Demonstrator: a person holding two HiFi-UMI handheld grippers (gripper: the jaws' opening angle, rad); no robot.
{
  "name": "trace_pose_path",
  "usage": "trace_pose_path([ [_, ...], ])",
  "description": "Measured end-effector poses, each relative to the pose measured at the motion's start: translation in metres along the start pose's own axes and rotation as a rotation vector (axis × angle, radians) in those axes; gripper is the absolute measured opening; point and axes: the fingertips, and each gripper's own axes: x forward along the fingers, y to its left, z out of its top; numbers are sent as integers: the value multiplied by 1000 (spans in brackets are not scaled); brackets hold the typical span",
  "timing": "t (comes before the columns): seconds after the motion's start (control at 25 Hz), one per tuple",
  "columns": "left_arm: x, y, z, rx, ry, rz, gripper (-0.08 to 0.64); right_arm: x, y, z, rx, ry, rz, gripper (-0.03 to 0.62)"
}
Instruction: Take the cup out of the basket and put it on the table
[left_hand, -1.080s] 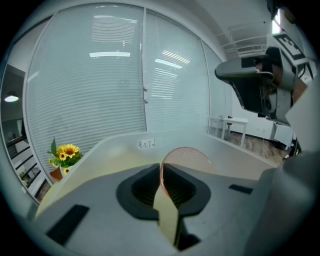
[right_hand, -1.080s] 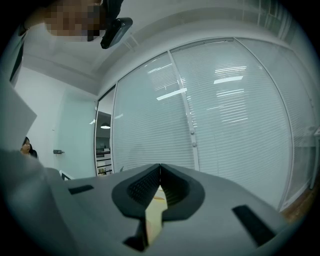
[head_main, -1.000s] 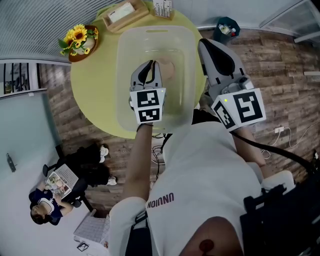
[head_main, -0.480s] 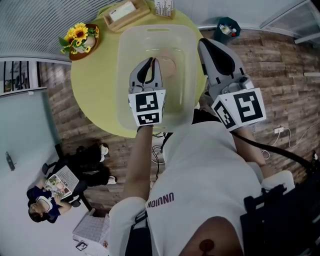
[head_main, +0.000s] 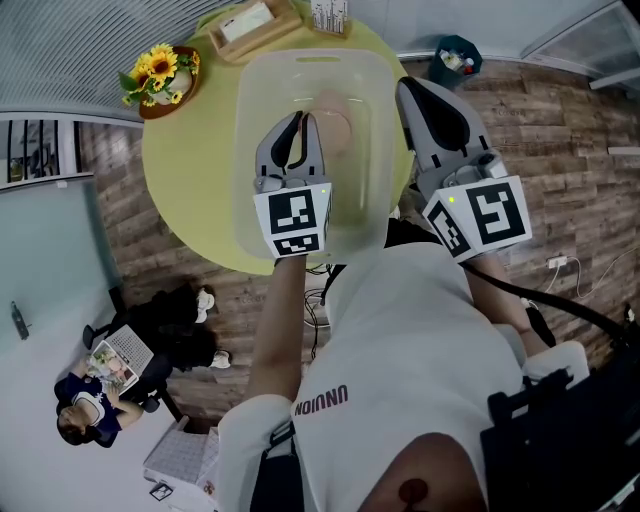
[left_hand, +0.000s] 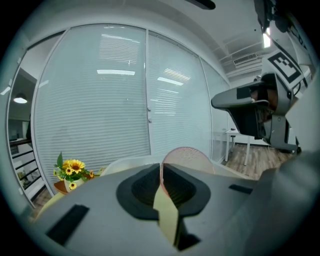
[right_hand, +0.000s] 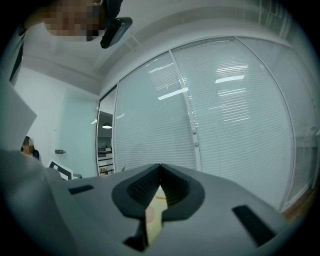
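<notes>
A pale pink cup (head_main: 338, 128) sits inside the translucent plastic basket (head_main: 248, 150) on the round yellow table (head_main: 190, 175). My left gripper (head_main: 301, 122) reaches down into the basket and is shut on the cup's rim. In the left gripper view the thin wall of the cup (left_hand: 187, 157) runs between the closed tips of the left gripper (left_hand: 161, 167). My right gripper (head_main: 408, 90) hangs outside the basket's right wall, shut, with nothing in it. The right gripper view shows the right gripper (right_hand: 160, 167) with its jaws meeting and the blinds beyond them.
A pot of sunflowers (head_main: 158, 78) stands at the table's left edge and a wooden tray (head_main: 250, 25) at its far side. A small bin (head_main: 452, 55) stands on the wood floor to the right. A person (head_main: 85, 415) sits at the lower left.
The left gripper has risen a little toward the camera, and the cup has come up with it inside the basket. The right gripper has stayed put.
</notes>
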Motion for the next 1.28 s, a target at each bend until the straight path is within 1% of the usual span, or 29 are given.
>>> trace_pose_path([
  [0.36,-6,3,11,-4,-48,20,32,-1,0,0,-4,1,0,18],
  [0.56,-8,3,18,-4,-72,22,32,0,-2,0,6,3,-4,18],
  [0.84,-13,4,25,2,-108,28,32,1,0,1,-4,4,7,18],
  [1.28,-22,10,39,-6,-155,62,32,1,1,1,-5,1,13,18],
])
